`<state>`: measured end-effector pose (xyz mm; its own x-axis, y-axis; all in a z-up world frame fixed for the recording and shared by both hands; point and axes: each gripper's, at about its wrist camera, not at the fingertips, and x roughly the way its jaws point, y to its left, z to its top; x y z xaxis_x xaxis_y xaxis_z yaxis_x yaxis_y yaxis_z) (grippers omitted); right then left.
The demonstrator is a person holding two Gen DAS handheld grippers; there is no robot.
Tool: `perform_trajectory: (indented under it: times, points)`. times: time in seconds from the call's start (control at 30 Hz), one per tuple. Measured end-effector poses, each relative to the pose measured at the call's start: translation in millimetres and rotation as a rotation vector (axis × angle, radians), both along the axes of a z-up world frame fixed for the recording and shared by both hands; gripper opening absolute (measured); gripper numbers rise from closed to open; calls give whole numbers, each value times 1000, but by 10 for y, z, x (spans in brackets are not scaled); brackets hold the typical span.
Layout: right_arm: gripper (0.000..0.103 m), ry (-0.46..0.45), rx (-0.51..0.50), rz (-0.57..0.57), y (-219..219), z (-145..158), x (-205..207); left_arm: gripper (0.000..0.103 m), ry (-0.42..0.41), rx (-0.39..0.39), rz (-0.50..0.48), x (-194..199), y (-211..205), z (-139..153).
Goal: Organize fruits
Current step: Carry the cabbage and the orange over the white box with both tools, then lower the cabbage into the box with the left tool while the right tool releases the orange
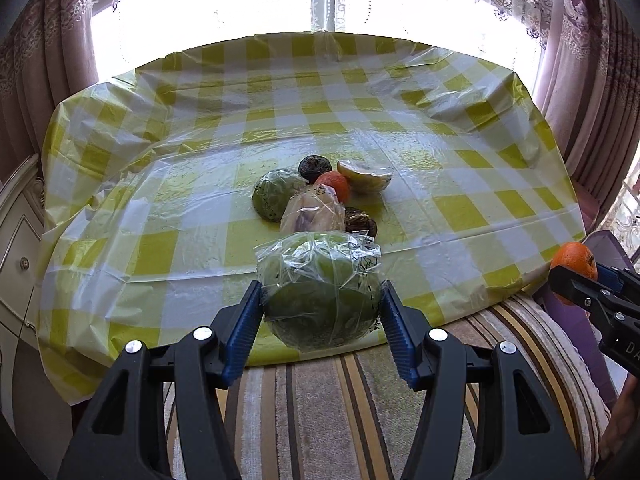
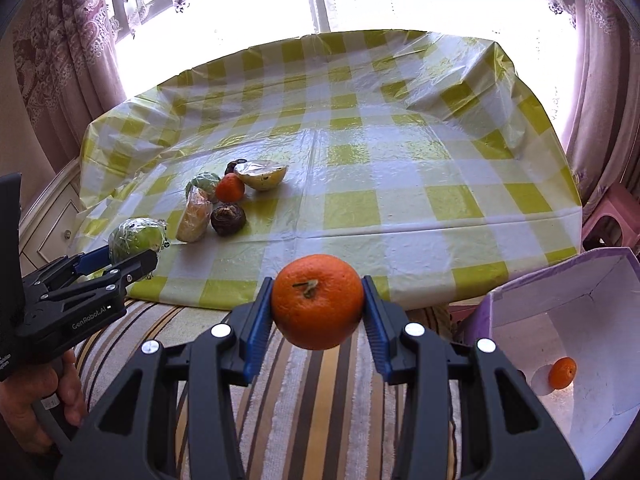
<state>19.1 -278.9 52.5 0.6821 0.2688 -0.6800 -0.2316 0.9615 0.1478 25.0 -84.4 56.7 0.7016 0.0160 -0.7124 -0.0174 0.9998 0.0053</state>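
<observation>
Left gripper (image 1: 322,312) pinches a wrapped green fruit (image 1: 320,304) over the table's (image 1: 460,152) near edge; right gripper (image 2: 318,304) clamps an orange (image 2: 318,300) beside the box (image 2: 560,312), which holds possibly another orange (image 2: 562,373).

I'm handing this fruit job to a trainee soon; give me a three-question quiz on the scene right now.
1. True or false: both grippers hold fruit.
2. What already lies in the purple box? A) orange B) green fruit C) nothing
3. Fill in: the left gripper holds a plastic-wrapped ____ fruit.

Key: 1 true, the right gripper clamps an orange. 2 A, a small orange. 3 green.
</observation>
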Motion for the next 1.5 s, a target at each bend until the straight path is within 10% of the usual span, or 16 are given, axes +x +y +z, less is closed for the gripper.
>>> perform_trajectory:
  times: [0.9,1.5]
  points:
    - [43,55,-111,-451,-2110,-189,46,56,-20,53,-561,252,-2398,28]
    - [43,206,-148,-601,-2655,-816,575,57,203,183,-844,503,-3356,-654]
